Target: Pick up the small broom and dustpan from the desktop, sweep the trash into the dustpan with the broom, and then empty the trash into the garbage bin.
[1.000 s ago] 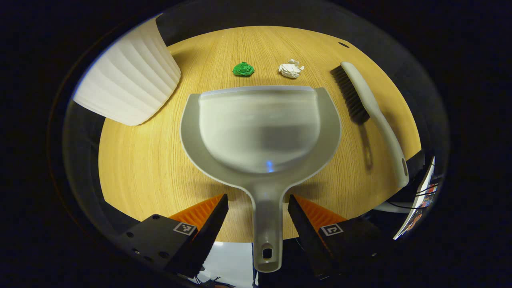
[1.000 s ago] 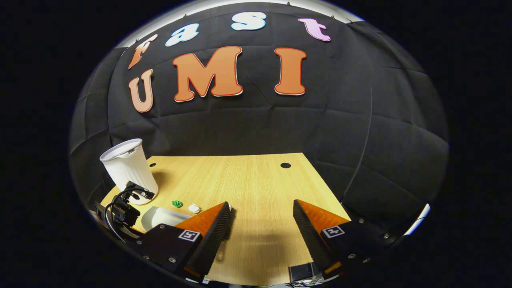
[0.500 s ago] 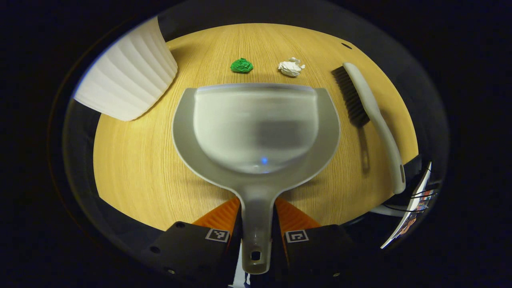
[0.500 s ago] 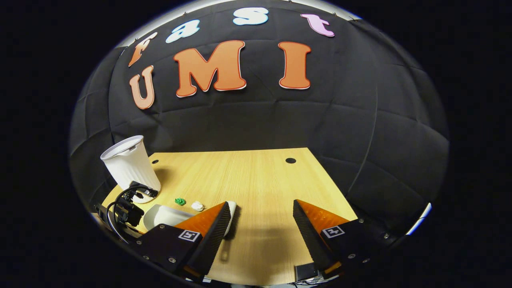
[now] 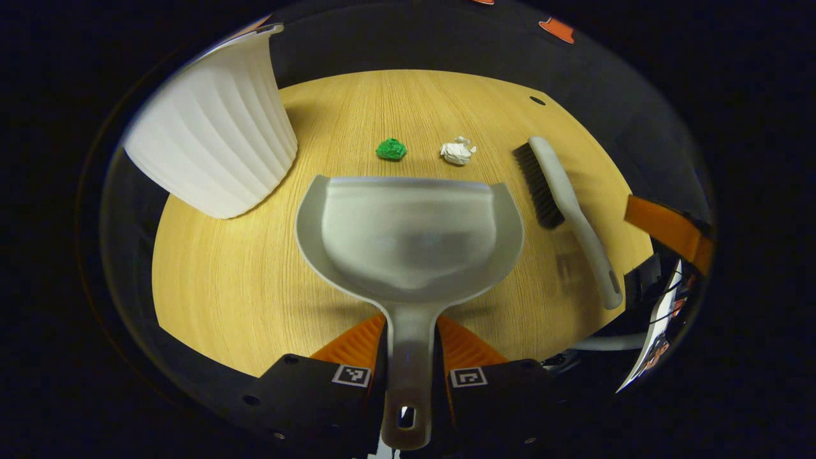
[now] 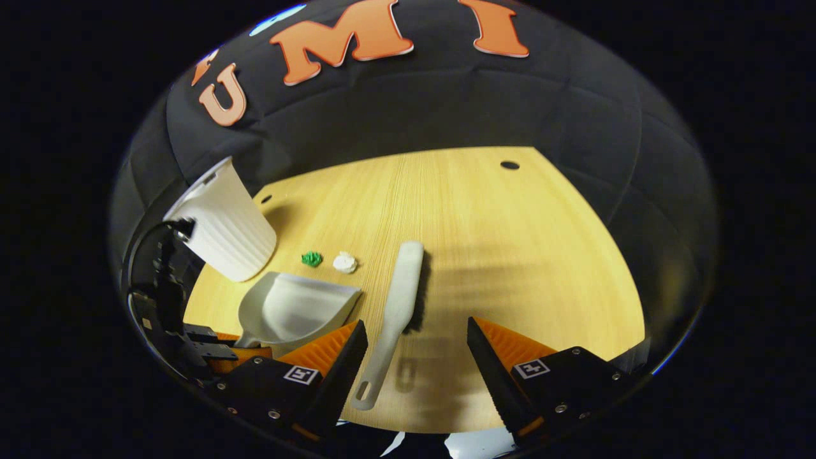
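Dustpan [image 5: 408, 236] and broom are the tools here, both lying on one wooden desktop [image 5: 223, 274]. Largest on it is one white ribbed garbage bin [image 5: 213, 137], standing at the far left corner, near the dustpan's left rim. Next comes the single dustpan, flat in the middle with its open lip facing two bits of trash just beyond it. It looks like thin, stiff, light plastic, likely a little slick, so the narrow handle is the sensible place to take it. The left gripper [image 5: 410, 357] has closed there, both fingers pressing the handle's sides.

One small broom [image 6: 396, 312] lies to the right of the dustpan, apart from it, its dark bristles at the far end. It seems light and rigid too; the slim handle near the hanging hole is where I would grasp. The right gripper [image 6: 417, 357] hovers above that handle end with its fingers spread wide and nothing between them.

Smallest are one crumpled white paper ball [image 5: 457, 152] and one green one [image 5: 391, 149], side by side, probably weightless and quick to roll.
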Tool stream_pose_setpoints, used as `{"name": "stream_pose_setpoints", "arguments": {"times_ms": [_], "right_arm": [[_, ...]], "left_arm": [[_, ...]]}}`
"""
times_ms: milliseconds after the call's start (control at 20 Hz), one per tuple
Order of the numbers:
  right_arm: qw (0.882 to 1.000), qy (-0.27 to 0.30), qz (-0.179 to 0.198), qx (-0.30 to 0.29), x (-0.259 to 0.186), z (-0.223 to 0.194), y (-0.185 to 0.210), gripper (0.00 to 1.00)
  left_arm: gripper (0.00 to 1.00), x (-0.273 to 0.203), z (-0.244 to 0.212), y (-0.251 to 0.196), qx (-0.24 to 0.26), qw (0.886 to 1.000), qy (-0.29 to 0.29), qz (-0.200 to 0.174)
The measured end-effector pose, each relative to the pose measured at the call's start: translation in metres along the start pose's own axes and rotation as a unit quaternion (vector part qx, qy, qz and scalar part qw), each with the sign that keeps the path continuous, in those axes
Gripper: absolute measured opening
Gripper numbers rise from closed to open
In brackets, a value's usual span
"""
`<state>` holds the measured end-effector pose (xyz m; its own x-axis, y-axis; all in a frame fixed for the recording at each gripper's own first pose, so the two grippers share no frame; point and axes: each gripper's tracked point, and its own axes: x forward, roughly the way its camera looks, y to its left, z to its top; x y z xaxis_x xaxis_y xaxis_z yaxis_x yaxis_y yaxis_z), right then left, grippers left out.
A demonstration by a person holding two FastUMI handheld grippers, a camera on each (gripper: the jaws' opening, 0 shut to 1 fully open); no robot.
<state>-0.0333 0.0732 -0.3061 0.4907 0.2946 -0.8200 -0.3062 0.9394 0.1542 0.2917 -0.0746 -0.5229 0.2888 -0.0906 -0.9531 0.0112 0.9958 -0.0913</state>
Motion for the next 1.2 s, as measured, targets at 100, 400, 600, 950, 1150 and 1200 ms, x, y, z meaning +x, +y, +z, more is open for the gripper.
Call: {"name": "stream_pose_setpoints", "arguments": {"times_ms": [100,400,600,950,1150,1200], "right_arm": [[0.999,0.043,-0.002,-0.005,0.014,-0.019,0.005,0.95],[0.994,0.098,-0.033,-0.024,0.041,-0.042,0.008,0.96],[0.992,0.114,-0.047,-0.024,0.052,-0.047,0.013,0.96],[0.989,0.131,-0.064,-0.032,0.065,-0.052,0.018,0.67],[0.988,0.126,-0.076,-0.044,0.072,-0.05,0.013,0.32],[0.989,0.12,-0.074,-0.044,0.072,-0.047,0.015,0.27]], "left_arm": [[0.31,0.027,-0.018,0.0,0.0,1.0,-0.009,-0.004],[0.31,0.023,0.008,0.008,-0.009,0.997,-0.061,-0.037],[0.31,0.015,0.014,0.021,0.013,0.996,-0.081,-0.038],[0.31,0.012,0.02,0.039,0.032,0.994,-0.092,-0.046],[0.31,0.01,0.019,0.047,0.039,0.993,-0.098,-0.05],[0.31,0.009,0.018,0.048,0.04,0.993,-0.098,-0.051]]}}
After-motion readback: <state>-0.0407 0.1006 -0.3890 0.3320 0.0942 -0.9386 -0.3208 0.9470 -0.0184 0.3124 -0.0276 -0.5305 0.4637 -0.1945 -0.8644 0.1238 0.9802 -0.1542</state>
